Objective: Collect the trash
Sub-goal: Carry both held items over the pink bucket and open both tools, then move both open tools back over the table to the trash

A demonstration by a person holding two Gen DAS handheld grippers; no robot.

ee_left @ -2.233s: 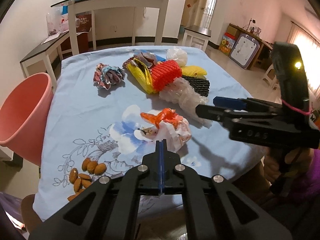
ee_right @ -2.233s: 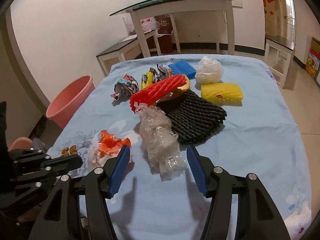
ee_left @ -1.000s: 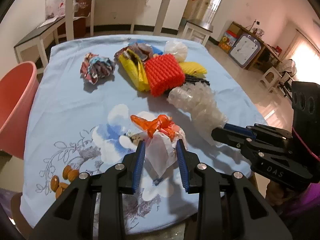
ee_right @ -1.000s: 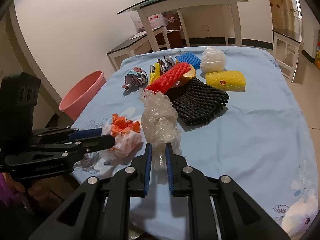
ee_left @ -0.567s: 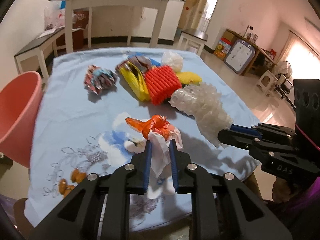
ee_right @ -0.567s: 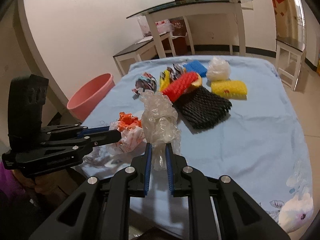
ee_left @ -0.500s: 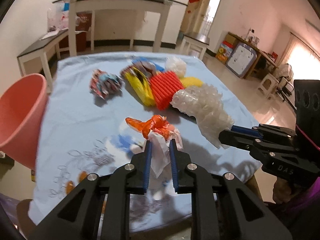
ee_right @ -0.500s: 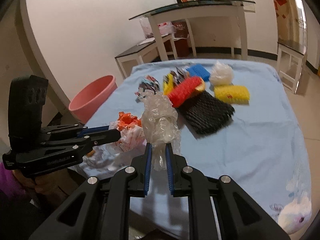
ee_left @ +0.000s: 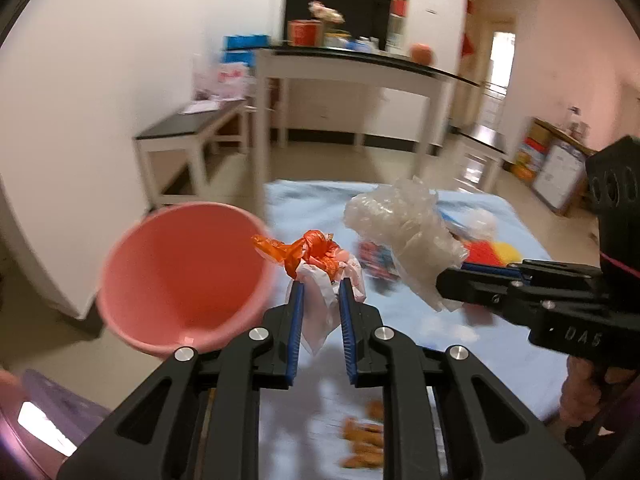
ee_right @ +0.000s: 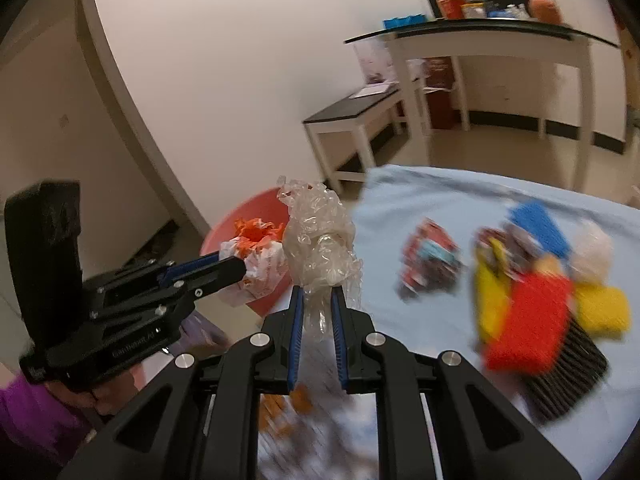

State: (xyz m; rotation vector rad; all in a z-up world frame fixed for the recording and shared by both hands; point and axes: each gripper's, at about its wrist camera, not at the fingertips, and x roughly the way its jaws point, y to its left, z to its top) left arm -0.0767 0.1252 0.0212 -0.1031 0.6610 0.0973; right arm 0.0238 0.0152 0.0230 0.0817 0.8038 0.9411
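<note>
Reading "DAS" on our right gripper (ee_left: 444, 286), clamped on crumpled clear plastic film (ee_right: 320, 240); left gripper (ee_left: 320, 304) pinches white-and-orange plastic bag (ee_left: 320, 276) beside round pink plastic bucket's (ee_left: 132, 240) rim.

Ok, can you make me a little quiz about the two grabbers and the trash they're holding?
1. True or false: the left gripper is shut on the white and orange bag.
2. What does the right gripper hold? A) the crumpled clear plastic B) a yellow net C) a blue sponge
3. Fill in: the pink ___ stands beside the table, to the left in the left wrist view.

Key
1. True.
2. A, the crumpled clear plastic.
3. Bucket.
</note>
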